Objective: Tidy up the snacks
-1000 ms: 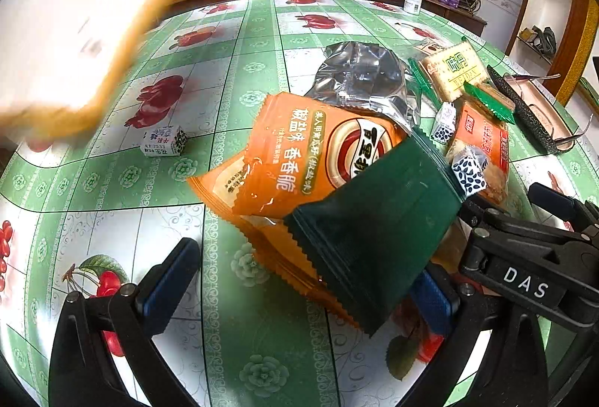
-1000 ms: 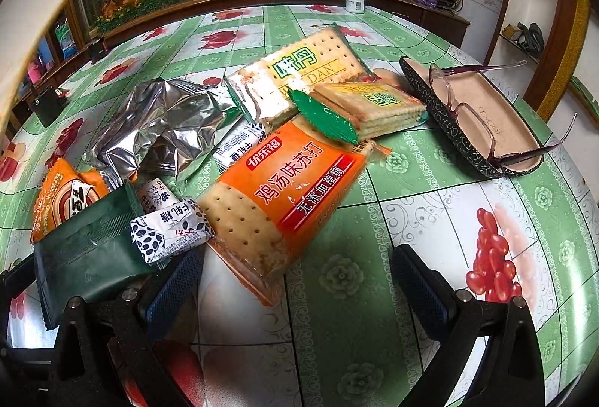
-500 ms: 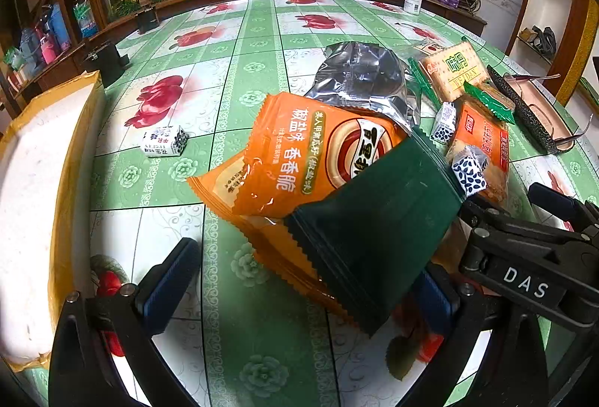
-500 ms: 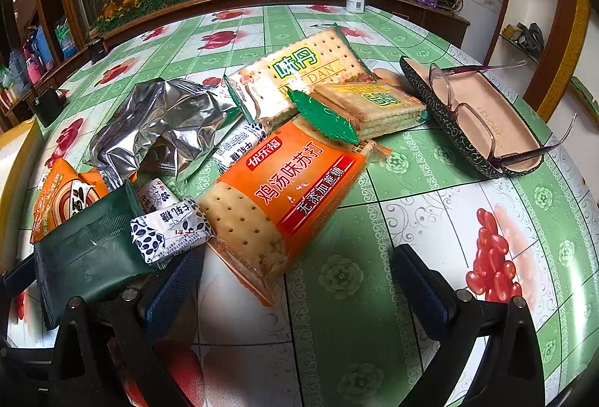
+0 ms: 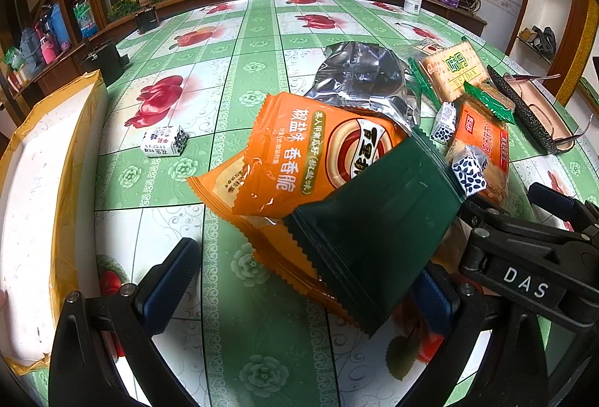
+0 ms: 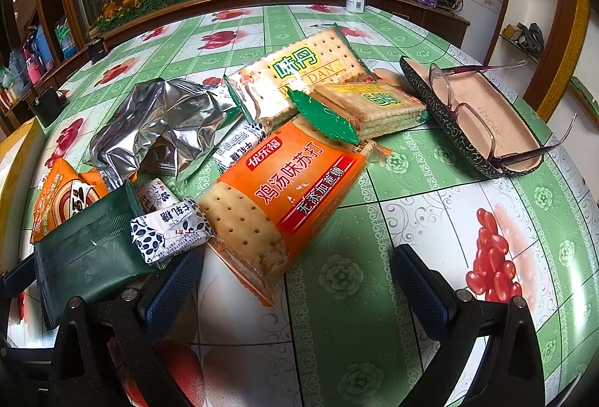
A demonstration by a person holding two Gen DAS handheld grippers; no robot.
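Legible text only. Orange cracker pack [image 6: 288,190]: "优乐滔 鸡汤味苏打", red band "无添加蔗糖". Large cracker pack [image 6: 299,74]: "味丹", partly covered "DAN". Orange snack bag [image 5: 299,152]: "椒盐味 香香脆". Glasses case [image 6: 483,119] lining: "FENQQI", uncertain. Right hand-held gripper [image 5: 524,279] body: "DAS". Wrapped candy [image 6: 168,231]: "牛轧糖".

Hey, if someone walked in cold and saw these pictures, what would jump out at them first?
Probably the heap of snack packets mid-table: a bright orange cracker pack lying in front, a dark green pouch overlapping an orange biscuit bag, and a crumpled silver foil bag behind. To the right, purple glasses rest in an open case, and a tape-edged white box sits at the far left.
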